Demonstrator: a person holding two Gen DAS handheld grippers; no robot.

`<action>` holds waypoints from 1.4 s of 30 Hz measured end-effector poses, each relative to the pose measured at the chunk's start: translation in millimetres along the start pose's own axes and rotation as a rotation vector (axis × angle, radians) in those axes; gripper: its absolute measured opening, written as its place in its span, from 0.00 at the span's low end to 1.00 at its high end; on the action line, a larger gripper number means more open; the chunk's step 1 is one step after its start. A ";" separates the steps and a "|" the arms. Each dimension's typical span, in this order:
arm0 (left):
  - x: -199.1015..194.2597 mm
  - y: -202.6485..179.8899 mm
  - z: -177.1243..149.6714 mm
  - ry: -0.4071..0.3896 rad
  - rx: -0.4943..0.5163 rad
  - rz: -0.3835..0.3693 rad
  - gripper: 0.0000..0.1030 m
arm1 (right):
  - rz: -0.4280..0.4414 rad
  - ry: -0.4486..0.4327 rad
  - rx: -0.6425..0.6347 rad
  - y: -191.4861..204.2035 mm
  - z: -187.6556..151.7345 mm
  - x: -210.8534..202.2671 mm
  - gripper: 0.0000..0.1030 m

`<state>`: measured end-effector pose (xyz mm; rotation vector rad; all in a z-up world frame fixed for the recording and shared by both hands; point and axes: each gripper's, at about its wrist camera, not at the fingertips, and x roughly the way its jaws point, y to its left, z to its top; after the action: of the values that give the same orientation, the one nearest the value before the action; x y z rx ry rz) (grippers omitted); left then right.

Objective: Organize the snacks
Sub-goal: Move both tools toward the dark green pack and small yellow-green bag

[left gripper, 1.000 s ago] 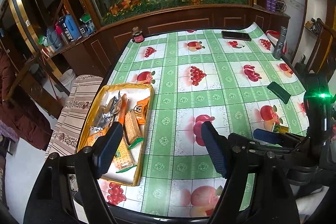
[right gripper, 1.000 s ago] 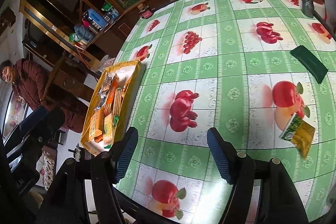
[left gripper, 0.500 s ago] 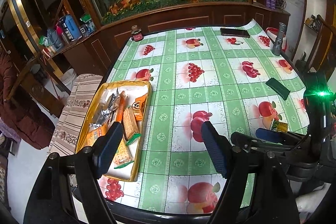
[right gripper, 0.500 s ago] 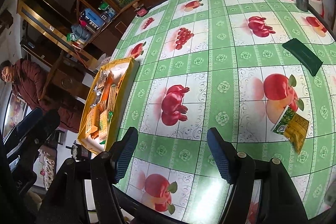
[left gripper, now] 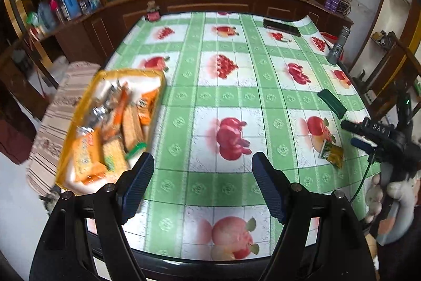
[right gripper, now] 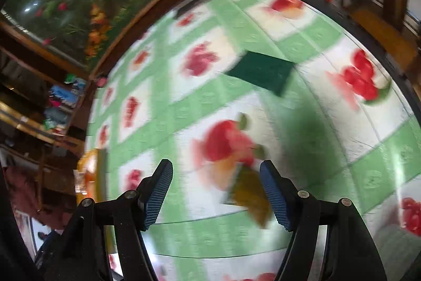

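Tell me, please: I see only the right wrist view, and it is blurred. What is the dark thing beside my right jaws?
Observer: The left wrist view shows it sharply. It is a green and yellow snack packet, lying flat on an apple print.
Operator: Where is the tray? I see only a sliver.
Observer: The yellow tray sits at the table's left edge, holding several orange and silver packs.
Operator: And the left gripper?
Observer: The left gripper hangs over the table's near edge, jaws open and empty.
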<state>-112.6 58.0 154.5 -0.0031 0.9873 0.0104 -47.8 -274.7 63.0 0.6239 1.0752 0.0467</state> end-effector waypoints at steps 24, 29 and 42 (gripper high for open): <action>13.6 52.7 -4.4 0.040 -0.067 -0.125 0.75 | -0.203 -0.084 -0.094 42.0 56.9 51.9 0.68; 3.1 72.7 -8.8 -0.005 -0.087 -0.153 0.75 | -0.330 -0.112 -0.030 13.0 99.6 76.6 0.67; 21.5 81.8 -5.9 0.034 -0.162 -0.341 0.74 | -0.440 0.013 -0.301 37.1 77.6 105.3 0.68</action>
<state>-106.5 139.9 133.6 -0.3209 1.0076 -0.2237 78.1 -244.4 21.6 0.1087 1.1701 -0.1670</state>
